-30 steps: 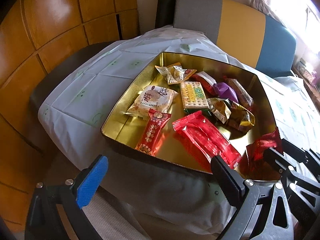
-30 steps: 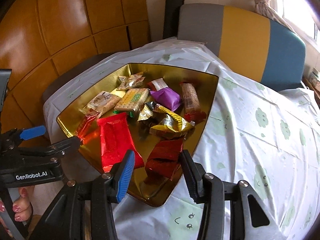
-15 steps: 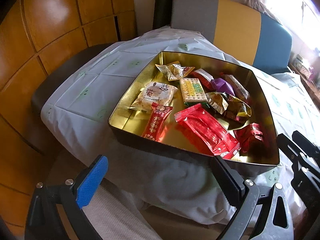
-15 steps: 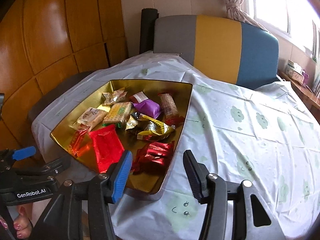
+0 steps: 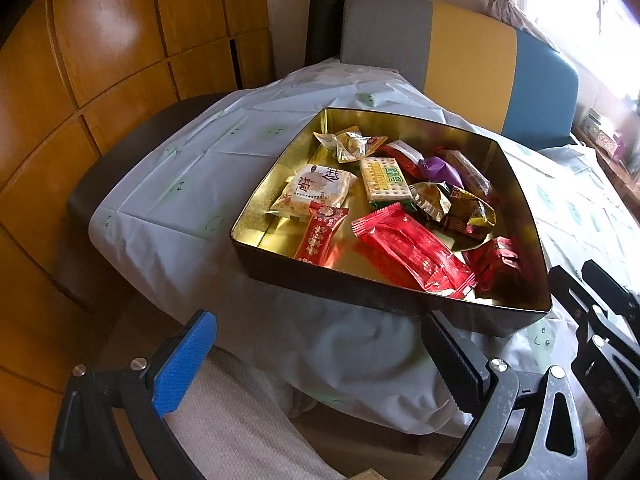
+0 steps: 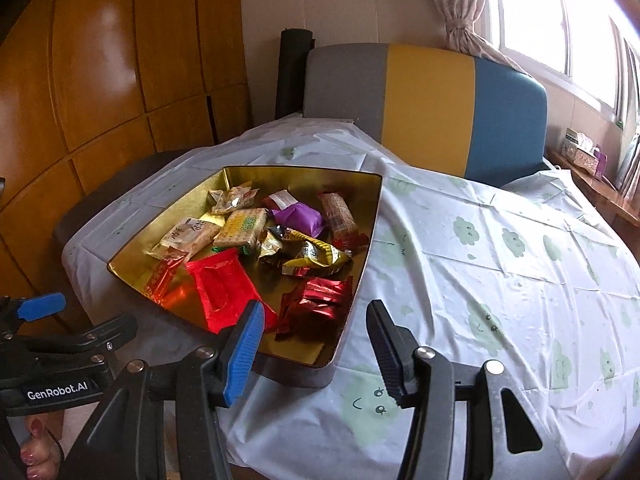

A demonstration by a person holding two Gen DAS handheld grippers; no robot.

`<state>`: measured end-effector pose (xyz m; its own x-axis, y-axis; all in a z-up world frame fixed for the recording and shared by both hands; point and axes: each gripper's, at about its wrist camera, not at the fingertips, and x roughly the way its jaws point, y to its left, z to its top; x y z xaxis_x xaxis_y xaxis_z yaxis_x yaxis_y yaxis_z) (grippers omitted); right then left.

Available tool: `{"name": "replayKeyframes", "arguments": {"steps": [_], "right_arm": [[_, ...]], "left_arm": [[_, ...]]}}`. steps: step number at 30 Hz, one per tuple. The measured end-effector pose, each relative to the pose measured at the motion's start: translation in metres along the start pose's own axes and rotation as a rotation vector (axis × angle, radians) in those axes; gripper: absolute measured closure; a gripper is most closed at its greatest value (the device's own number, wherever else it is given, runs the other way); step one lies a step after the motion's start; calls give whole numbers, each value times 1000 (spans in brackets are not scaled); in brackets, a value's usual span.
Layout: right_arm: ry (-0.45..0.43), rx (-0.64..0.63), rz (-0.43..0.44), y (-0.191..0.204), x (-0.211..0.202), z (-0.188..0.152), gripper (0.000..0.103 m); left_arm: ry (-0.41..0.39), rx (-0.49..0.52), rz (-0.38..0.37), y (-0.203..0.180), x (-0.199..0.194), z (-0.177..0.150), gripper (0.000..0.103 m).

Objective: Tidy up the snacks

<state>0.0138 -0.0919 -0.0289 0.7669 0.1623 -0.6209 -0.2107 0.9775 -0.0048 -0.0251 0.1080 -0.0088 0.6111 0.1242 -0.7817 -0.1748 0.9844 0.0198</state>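
A gold tin tray [image 5: 276, 168] [image 6: 372, 216] sits on the table near its front corner and holds several wrapped snacks. Among them are a long red packet [image 5: 412, 252] [image 6: 224, 292], a dark red foil pack [image 5: 496, 264] [image 6: 316, 304], a purple pack [image 6: 300, 218] and a cracker pack [image 5: 384, 178]. My left gripper [image 5: 320, 364] is open and empty, below and in front of the tray. My right gripper [image 6: 316, 344] is open and empty, just in front of the tray's near corner. The left gripper also shows in the right wrist view [image 6: 76, 320].
A white tablecloth [image 6: 500, 264] with green cloud prints covers the table. A grey, yellow and blue seat back [image 6: 428, 104] stands behind it. Wooden panels [image 5: 100, 60] line the left wall. A windowsill with small items [image 6: 580, 152] is at the right.
Both grippers have pulled back from the tray. The dark red foil pack, between the right gripper's fingers a second ago, now lies in the tray's near corner.
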Motion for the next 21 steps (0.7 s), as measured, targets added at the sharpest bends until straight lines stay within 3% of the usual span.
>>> {"name": "replayKeyframes", "arguments": {"steps": [21], "right_arm": [[-2,-3,15,1,-1,-1,49]], "left_arm": [[-4,8,17,1,1,0,0]]}}
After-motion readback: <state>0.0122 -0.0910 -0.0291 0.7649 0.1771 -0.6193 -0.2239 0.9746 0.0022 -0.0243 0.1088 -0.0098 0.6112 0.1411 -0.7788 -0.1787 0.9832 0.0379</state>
